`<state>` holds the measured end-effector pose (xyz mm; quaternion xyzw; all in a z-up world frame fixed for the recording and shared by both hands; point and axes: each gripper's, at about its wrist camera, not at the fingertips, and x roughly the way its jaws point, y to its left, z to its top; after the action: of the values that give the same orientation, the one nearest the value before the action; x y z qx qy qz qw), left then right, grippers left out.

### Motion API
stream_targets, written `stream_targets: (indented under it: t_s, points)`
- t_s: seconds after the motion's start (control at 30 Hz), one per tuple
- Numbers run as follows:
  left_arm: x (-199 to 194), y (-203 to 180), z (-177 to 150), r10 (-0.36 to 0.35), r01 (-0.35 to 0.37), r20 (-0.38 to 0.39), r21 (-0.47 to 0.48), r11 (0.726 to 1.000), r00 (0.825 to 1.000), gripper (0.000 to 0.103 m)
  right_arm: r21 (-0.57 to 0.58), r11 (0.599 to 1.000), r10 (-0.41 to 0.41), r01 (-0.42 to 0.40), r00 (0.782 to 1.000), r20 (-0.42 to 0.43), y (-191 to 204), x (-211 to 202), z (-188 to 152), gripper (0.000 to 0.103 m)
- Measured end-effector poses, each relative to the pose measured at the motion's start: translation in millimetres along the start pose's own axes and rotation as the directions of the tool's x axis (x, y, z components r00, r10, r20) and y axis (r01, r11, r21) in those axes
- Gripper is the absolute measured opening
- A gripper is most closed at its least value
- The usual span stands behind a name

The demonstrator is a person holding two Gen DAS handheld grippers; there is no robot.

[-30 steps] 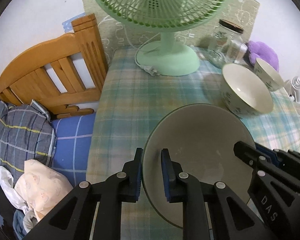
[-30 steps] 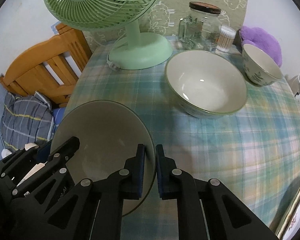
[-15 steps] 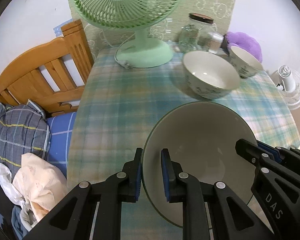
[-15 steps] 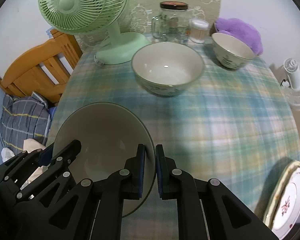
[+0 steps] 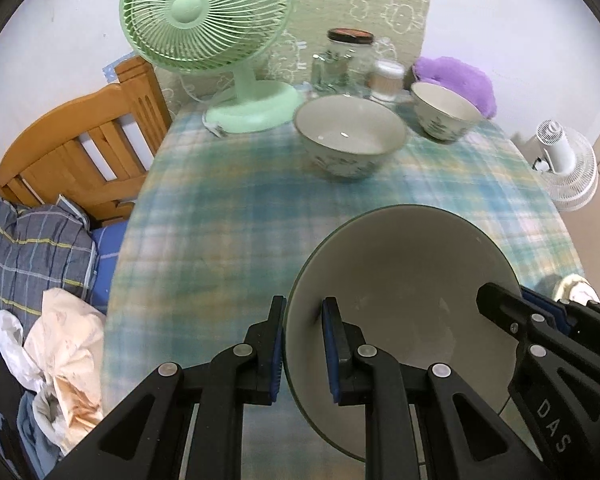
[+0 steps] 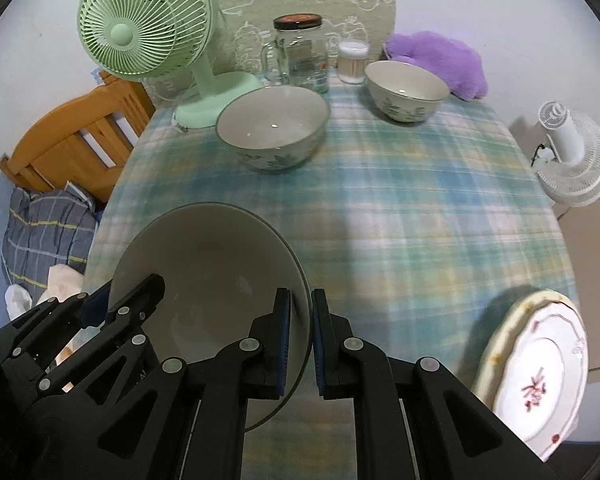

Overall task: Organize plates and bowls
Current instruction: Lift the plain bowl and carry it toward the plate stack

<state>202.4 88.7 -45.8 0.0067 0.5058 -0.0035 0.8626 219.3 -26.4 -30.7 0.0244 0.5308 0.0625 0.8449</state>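
Note:
Both grippers hold one large grey-white bowl [image 5: 404, 292] above the near side of the table. My left gripper [image 5: 302, 312] is shut on its left rim; my right gripper [image 6: 300, 304] is shut on its right rim, and the bowl [image 6: 212, 264] shows there too. A medium floral bowl [image 5: 350, 136] stands on the checked tablecloth [image 5: 228, 208] at the back middle, also seen in the right wrist view [image 6: 272, 132]. A smaller floral bowl [image 6: 406, 90] stands back right. Stacked plates [image 6: 540, 376] with a red flower pattern lie at the near right edge.
A green desk fan [image 6: 152, 28] stands at the back left. A glass jar [image 6: 300, 52], a cotton swab box [image 6: 353, 62] and a purple plush [image 6: 436, 60] line the back. A wooden bed frame [image 5: 76, 148] with bedding is left; a white fan [image 6: 572, 160] stands right.
Both grippers with the large bowl have pulled back and risen from the table's far side. The fan, jar and bowls now look farther off, and the plates have come into view.

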Motion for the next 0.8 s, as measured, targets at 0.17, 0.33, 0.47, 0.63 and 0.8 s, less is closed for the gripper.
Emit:
stream_targets:
  t_s: [0.17, 0.33, 0.47, 0.63, 0.8]
  points:
    - [-5.1, -24.0, -17.1, -0.014, 0.014, -0.017, 0.004, 1.0, 1.0, 0.015, -0.004, 1.0, -0.006, 0.006, 1.0, -0.007, -23.3, -12.5, -16.8, 0.013]
    - [-6.8, -42.8, -31.9, -0.014, 0.014, -0.04, 0.01, 1.0, 0.999, 0.015, -0.007, 1.0, -0.01, 0.01, 1.0, -0.016, -42.2, -19.4, -35.0, 0.013]
    - [-7.0, -56.3, -43.5, -0.015, 0.015, -0.058, 0.007, 1.0, 0.998, 0.015, -0.01, 1.0, -0.01, 0.01, 0.999, -0.037, -55.3, -20.5, -49.8, 0.013]
    - [-5.2, -71.4, -55.8, -0.02, 0.02, -0.079, -0.001, 1.0, 0.997, 0.015, -0.009, 1.0, -0.013, 0.012, 0.998, -0.059, -73.5, -18.0, -63.1, 0.013]
    - [-3.7, -80.5, -63.6, -0.024, 0.022, -0.096, -0.029, 0.999, 0.995, 0.015, -0.017, 1.0, -0.009, 0.007, 0.998, -0.069, -86.5, -17.4, -71.6, 0.013]
